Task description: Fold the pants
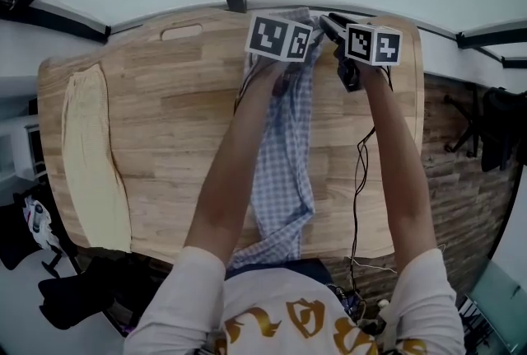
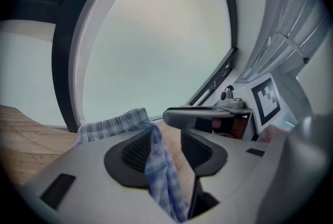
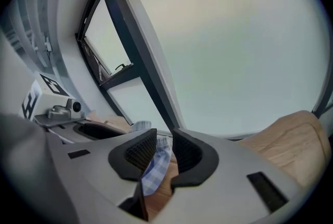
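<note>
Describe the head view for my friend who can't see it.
Blue checked pants lie lengthwise on a wooden table; two arms hold the left hand-held gripper and right hand-held gripper at their far end. A pale yellow cloth lies by the left edge.

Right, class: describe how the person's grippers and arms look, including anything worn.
The left gripper and right gripper are grey shells with black ribbed pads. Each carries a white cube with black square markers. A thin black cable trails from the right one. The white sleeves end above the elbows, on a top with gold print.
</note>
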The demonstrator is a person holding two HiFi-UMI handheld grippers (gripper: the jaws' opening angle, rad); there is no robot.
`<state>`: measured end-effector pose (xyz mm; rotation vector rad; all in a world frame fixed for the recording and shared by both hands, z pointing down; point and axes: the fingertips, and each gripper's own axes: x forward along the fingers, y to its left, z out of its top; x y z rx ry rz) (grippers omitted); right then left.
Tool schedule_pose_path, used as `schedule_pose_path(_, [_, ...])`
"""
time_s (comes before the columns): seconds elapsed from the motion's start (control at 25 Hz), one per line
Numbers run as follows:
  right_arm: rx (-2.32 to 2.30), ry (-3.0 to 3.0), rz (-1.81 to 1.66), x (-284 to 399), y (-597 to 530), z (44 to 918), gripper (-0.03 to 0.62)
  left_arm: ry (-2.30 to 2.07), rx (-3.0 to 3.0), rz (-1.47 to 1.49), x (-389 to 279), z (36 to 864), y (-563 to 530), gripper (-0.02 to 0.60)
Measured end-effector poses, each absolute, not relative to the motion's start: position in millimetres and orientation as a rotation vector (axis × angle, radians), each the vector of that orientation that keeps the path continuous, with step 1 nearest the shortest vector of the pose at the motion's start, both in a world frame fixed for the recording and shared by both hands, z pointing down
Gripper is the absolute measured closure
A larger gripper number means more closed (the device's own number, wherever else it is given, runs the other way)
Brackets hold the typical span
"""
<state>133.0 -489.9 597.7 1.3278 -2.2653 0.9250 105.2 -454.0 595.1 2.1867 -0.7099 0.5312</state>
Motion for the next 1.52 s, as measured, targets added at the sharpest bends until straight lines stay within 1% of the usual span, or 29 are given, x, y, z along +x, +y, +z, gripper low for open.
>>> schedule_pose_path(0.04, [1.349,-2.273,0.913,136.5,-487.7,591.5,0.479,-0.693,2.192,0.548,107.3,595.5,-449.0,0.379])
schedule_pose_path(0.08, [1.363,-2.28,0.894,139.0,-483.7,586.1,0.479,-0.687,2.205,0.574,107.3,594.8,-444.0,0.347])
schedule_pose_path(0.16, [1.365,-2.282,0.854,142.1,-469.3,581.1,0.479,-0.7,2.24,0.629,103.3,591.2,-433.5,0.328])
schedule_pose_path(0.4, [1.379,-2.284,0.799,147.5,-402.8,561.5,0.48,-0.752,2.28,0.681,86.3,560.0,-401.8,0.322])
schedule_pose_path(0.76, [1.354,-2.341,0.862,133.7,-290.2,529.2,0.48,-0.951,2.283,0.726,26.6,502.8,-332.1,0.322])
schedule_pose_path(1.0, [1.26,-2.403,0.794,113.2,-239.0,502.5,0.485,-1.092,2.262,0.648,-5.5,466.7,-278.1,0.322])
schedule_pose_path(1.24, [1.228,-2.446,0.803,97.1,-192.7,488.1,0.485,-1.177,2.24,0.644,-33.8,449.4,-227.2,0.322])
schedule_pose_path(1.52, [1.258,-2.436,0.856,77.9,-129.2,487.2,0.484,-1.161,2.261,0.681,-56.2,445.8,-174.5,0.322])
